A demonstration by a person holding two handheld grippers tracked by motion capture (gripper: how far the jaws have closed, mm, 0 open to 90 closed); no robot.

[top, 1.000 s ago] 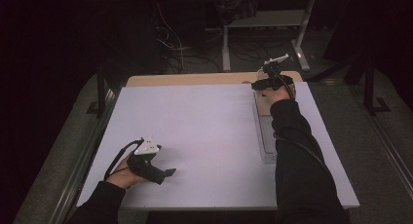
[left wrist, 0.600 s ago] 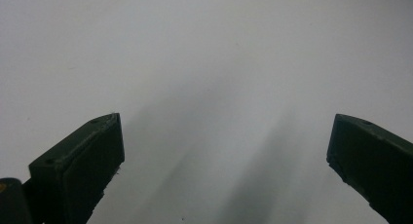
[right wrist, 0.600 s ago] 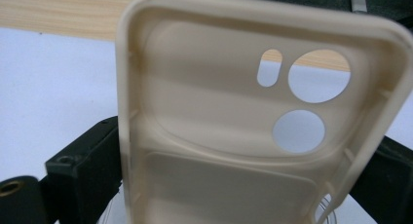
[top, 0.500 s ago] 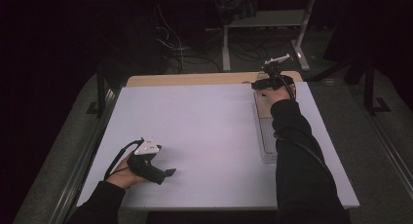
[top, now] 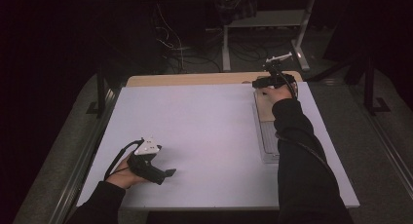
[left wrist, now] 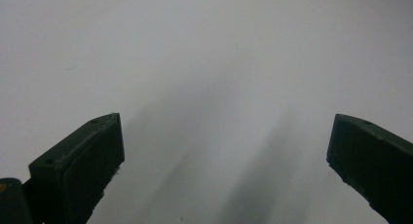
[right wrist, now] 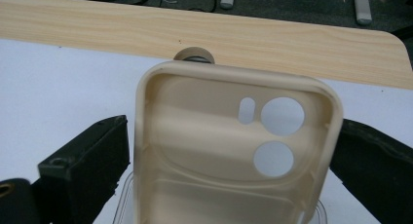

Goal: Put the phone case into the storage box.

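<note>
Phone case (right wrist: 234,151), beige, soft and light, is seen at the tabletop's (top: 204,126) far right, flanked by the right gripper's (right wrist: 234,160) jaws; its long sides suit gripping. Left gripper (left wrist: 224,156) jaws stand apart, empty.

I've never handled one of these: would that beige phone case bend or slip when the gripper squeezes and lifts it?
The phone case looks like a thin open shell with camera cut-outs, so it is probably light and may flex inward if squeezed. Its matte, rounded walls suggest soft rubbery material, likely grippy rather than slippery. The right gripper has a jaw on each side of it.
</note>
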